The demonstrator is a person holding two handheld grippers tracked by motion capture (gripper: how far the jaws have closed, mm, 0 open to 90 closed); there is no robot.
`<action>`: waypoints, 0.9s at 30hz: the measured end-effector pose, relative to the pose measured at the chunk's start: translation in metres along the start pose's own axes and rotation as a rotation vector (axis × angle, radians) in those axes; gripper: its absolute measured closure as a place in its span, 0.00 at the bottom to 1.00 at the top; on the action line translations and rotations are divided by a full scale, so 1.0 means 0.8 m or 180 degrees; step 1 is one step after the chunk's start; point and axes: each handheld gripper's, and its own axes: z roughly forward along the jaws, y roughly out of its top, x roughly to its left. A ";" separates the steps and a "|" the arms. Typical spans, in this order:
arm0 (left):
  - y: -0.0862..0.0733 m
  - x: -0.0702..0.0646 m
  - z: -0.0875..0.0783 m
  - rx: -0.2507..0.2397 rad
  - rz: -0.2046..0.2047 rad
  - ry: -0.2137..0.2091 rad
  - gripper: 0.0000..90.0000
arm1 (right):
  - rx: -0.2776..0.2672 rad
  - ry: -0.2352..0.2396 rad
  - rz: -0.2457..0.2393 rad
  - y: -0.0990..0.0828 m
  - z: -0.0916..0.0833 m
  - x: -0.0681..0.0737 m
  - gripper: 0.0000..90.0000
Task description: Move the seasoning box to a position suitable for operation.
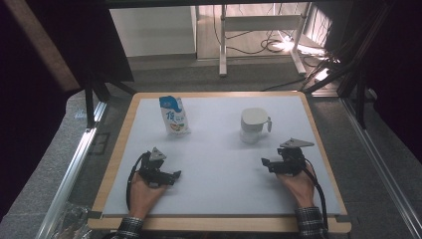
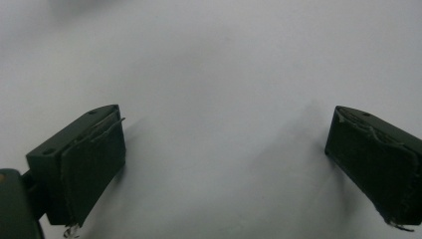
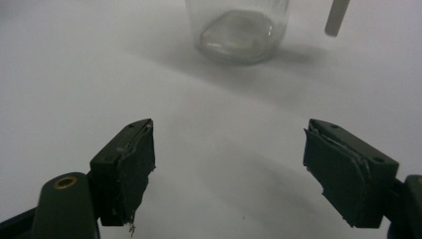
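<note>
Two hand-held grippers, one per hand, both resting low on the white table top [image 1: 219,164] near its front edge, well apart from each other.

Item 1: left gripper [image 1: 175,175]. Held in the left hand [image 1: 145,191], forearm coming in from the bottom with a checked sleeve cuff at the table edge. Hand lies palm-up under the tool body; the tool points to the right across the table. Grey three-cornered plate on top, tilted. Left gripper view: jaws stand wide apart over bare white surface, nothing between them.

Item 2: right gripper [image 1: 265,163]. Held in the right hand [image 1: 297,184], checked cuff likewise at the front edge. Tool points leftward and slightly away from the person; grey plate on top sits roughly level. Right gripper view: jaws spread wide, nothing between them, bare table beneath.

Item 3: glass jug [image 1: 254,125], clear body with white lid and side handle. Stands upright on the right half of the table, beyond the right gripper and near it, not touched. In the right gripper view its base [image 3: 238,31] shows ahead of the jaws.

Item 4: milk carton [image 1: 174,115], blue and white, upright, on the left half of the table, beyond the left gripper and apart from it.
</note>
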 end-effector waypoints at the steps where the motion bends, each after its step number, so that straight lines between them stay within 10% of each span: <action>1: 0.000 0.000 0.000 0.0000 0.0000 0.0000 0.03 | 0.0000 0.0000 0.0000 0.000 0.000 0.000 0.23; 17: 0.000 0.000 0.000 -0.0001 -0.0004 -0.0002 0.03 | -0.0089 -0.0048 0.0114 0.033 0.001 -0.019 0.25; 27: 0.000 0.000 0.000 0.0000 -0.0004 -0.0002 0.03 | -0.0177 -0.0397 0.0038 0.054 0.008 -0.038 0.42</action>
